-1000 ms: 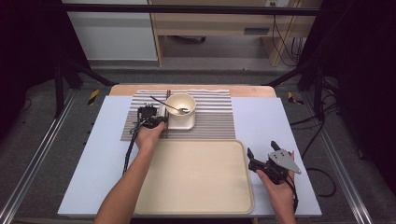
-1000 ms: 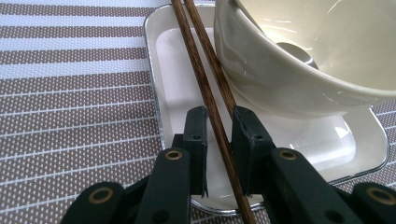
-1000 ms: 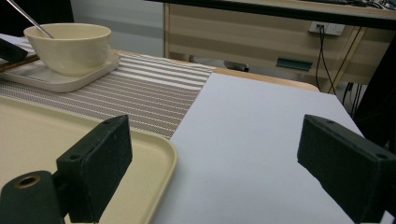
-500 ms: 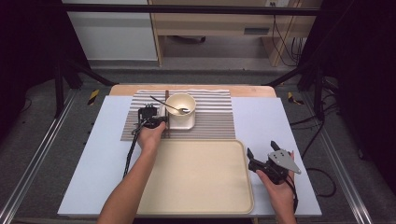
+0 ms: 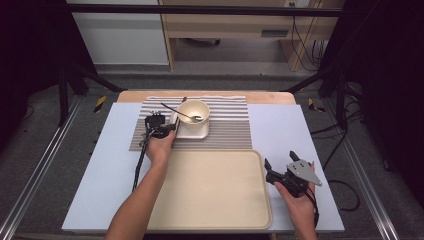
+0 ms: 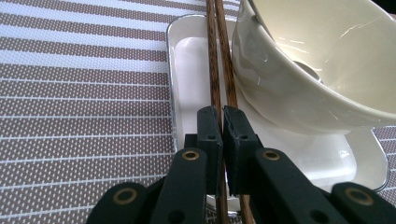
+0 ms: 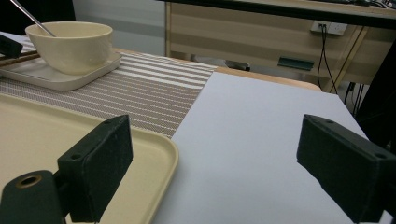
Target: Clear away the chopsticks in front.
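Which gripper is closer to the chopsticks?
Left. The left gripper is shut on the chopsticks beside the bowl; the right gripper waits far off, right of the tray.

Even overhead light, dark surroundings; bowl (image 6: 322,70) glare; near jaws soft.

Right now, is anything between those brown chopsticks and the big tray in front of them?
Nothing visible stands between. The left gripper, whose jaws have just been closing, pinches the chopsticks on the small white plate beside the bowl. The tray lies bare nearby.
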The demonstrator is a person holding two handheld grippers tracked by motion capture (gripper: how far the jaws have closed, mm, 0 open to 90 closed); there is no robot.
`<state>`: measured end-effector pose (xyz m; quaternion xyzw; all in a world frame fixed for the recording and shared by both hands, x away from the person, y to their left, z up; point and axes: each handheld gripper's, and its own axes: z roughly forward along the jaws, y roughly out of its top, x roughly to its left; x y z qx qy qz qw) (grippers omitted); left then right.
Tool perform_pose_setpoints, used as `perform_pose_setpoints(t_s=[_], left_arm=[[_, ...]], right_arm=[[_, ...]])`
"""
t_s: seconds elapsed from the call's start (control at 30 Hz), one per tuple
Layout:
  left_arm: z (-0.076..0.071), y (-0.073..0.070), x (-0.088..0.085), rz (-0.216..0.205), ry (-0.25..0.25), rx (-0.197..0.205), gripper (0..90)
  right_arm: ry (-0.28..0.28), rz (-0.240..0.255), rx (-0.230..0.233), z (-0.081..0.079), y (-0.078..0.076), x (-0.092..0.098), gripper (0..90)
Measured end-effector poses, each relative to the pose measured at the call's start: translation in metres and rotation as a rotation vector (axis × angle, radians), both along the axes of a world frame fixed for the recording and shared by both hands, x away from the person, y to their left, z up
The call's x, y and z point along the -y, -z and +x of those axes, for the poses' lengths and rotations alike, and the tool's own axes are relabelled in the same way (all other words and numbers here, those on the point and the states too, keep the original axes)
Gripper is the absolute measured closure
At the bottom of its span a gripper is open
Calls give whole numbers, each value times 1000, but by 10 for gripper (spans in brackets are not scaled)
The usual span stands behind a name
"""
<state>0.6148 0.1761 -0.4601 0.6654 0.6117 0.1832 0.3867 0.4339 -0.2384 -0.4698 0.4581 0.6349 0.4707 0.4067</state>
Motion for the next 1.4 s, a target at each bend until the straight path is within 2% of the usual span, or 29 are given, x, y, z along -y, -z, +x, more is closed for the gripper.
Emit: perform_pose_setpoints(t_s=[0.5, 0.83, 0.97, 1.1, 1.3, 1.4], left_arm=[[-2, -4, 0, 23, -2, 22, 858], [-8, -9, -6, 17, -23, 46, 858], [-15, -11, -11, -5, -44, 54, 858], [-26, -16, -15, -6, -50, 71, 858], [-45, -27, -20, 21, -56, 108, 858], [-55, -30, -24, 28, -64, 111, 858]], right_arm=[[-1, 0, 0, 0, 0, 0, 108], [-2, 0, 2, 0, 0, 0, 110], [-2, 1, 0, 0, 0, 0, 107], [-3, 11, 3, 0, -1, 1, 72], [-16, 15, -2, -1, 0, 0, 51], [-25, 11, -2, -1, 1, 1, 51]])
